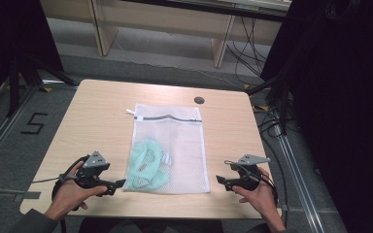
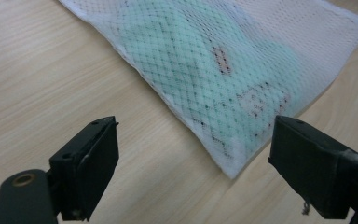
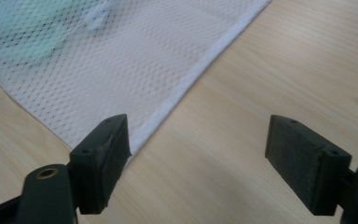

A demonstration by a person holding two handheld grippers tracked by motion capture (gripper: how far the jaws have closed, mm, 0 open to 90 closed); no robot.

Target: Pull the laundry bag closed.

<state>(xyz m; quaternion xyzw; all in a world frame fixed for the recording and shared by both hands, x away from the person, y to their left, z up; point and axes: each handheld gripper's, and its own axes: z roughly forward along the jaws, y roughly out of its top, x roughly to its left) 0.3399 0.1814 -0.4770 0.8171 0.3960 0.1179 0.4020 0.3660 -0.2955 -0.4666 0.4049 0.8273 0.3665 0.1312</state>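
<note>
Both tongs, left [image 1: 121, 183] and right [image 1: 218, 178], gape empty beside the mesh bag [image 1: 175, 145] (green garment [image 1: 148, 167] inside).

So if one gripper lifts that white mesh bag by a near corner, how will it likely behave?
The mesh bag lies flat and thin, so it will probably drape limply rather than hold shape. The mint-green garment inside is bunched toward the near left corner, so that end likely sags and the cloth may slide. It looks light; the fine mesh could slip between open jaws.
</note>
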